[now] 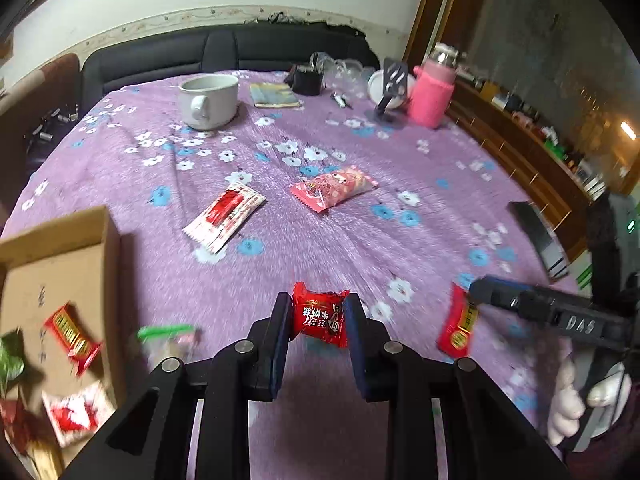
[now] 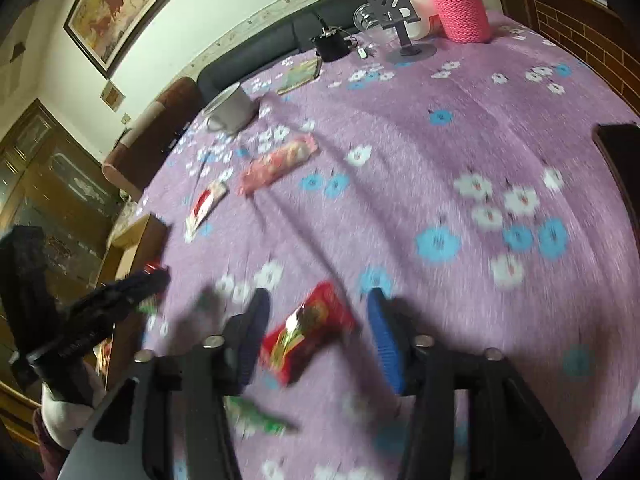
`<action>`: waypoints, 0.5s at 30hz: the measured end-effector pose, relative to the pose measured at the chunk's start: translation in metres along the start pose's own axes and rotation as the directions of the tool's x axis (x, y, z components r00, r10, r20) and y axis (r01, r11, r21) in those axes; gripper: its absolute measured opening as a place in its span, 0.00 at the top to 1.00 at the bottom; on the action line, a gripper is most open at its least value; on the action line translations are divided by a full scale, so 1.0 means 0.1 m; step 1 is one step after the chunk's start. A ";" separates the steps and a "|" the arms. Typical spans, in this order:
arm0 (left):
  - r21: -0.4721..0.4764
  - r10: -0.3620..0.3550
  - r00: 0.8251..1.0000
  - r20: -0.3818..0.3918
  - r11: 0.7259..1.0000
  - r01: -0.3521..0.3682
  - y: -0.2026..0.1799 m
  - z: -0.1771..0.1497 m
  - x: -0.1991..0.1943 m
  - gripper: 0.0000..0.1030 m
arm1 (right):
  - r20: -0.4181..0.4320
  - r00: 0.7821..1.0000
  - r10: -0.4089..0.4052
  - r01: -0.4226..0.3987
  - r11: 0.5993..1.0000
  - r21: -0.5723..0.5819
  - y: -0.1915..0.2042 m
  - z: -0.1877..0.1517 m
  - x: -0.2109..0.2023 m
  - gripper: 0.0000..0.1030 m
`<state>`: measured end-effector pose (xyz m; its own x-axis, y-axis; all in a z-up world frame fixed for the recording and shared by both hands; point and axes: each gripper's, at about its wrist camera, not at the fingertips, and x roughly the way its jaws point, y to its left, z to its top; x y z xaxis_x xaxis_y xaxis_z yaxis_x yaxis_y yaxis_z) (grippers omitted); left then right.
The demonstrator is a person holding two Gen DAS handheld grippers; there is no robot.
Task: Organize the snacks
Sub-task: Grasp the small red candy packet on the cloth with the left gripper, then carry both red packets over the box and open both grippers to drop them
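Purple floral tablecloth [image 1: 360, 240] | left hand-held gripper [image 1: 318, 316] clamped on red candy [image 1: 320, 318] | right hand-held gripper [image 2: 316, 332] apart

A home living room: a worktop under a purple flowered cloth [image 1: 360, 240], a dark sofa [image 1: 224, 52] along the far wall, a framed painting [image 2: 120, 4] above it, a wooden cabinet [image 2: 48, 184] at left, a white mug [image 1: 208, 100].
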<state>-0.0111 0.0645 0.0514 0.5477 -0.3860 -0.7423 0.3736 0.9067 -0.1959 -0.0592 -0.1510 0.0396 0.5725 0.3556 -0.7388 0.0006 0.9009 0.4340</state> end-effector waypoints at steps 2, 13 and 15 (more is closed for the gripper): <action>-0.018 -0.015 1.000 0.024 1.000 0.016 0.03 -0.07 -0.16 0.73 | -0.032 0.999 -0.015 0.015 1.000 -0.010 0.08 -0.06 0.05 0.48; -0.187 0.048 0.990 0.135 0.982 -0.022 0.66 -0.53 -0.91 0.73 | 0.020 0.953 -0.302 0.299 0.929 -0.216 0.58 -0.14 0.34 0.82; -0.228 0.072 0.987 0.141 0.973 -0.039 0.83 -0.63 -1.00 0.73 | 0.010 0.963 -0.270 0.266 0.944 -0.197 0.56 -0.16 0.29 0.83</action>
<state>-0.0816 0.1894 0.0691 0.6735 -0.3395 -0.6566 0.1716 0.9358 -0.3079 -0.0557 -0.0861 0.0341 0.5592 0.0969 -0.8234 -0.0081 0.9937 0.1115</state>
